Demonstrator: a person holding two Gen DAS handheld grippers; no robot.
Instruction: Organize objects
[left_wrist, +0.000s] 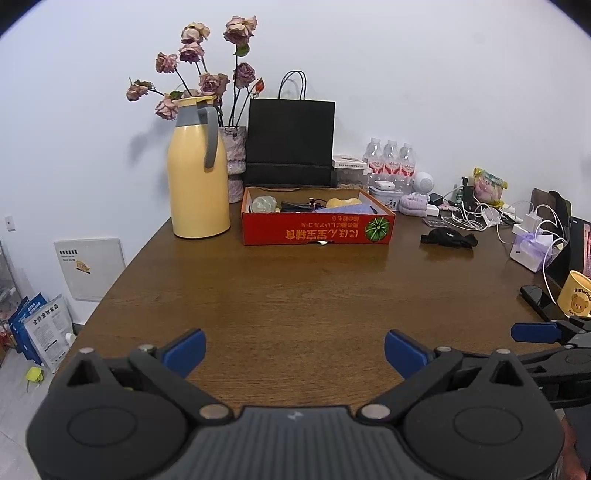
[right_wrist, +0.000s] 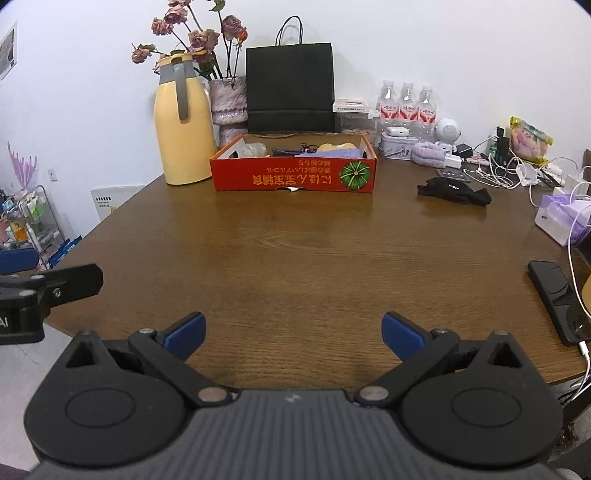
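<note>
From the left wrist view, the left tool (left_wrist: 294, 352) hangs above the near edge of the bench (left_wrist: 295, 288) with its blue-tipped fingers spread wide and nothing between them. Ahead, across a bare stretch of wood, stands the red box (left_wrist: 317, 225), open at the top and already holding a mix of small things. A yellow jug (left_wrist: 197, 173) stands just left of the box, and a black paper bag (left_wrist: 291, 138) rises behind it. To the right of the box, apart from it, lies a black cloth bundle (left_wrist: 448, 237) loose on the wood; I take it for the next item to be tidied. At the right edge one blue finger of the other tool shows.

From the right wrist view, the right tool (right_wrist: 293, 334) is likewise spread and empty, low over the near edge. The black cloth bundle (right_wrist: 454, 192) lies ahead and to the right, with the red box (right_wrist: 293, 173) further left. A black phone (right_wrist: 557, 295) lies flat by the right edge, with white cables (right_wrist: 517, 173) tangled further back.

No grasp is in hand, so the step reads as the start of a fresh reach. The right tool seems the better placed: it needs to travel forward and right, drop over the bundle, and pinch the soft cloth deep enough that it does not slip out, then carry it over the box wall.
</note>
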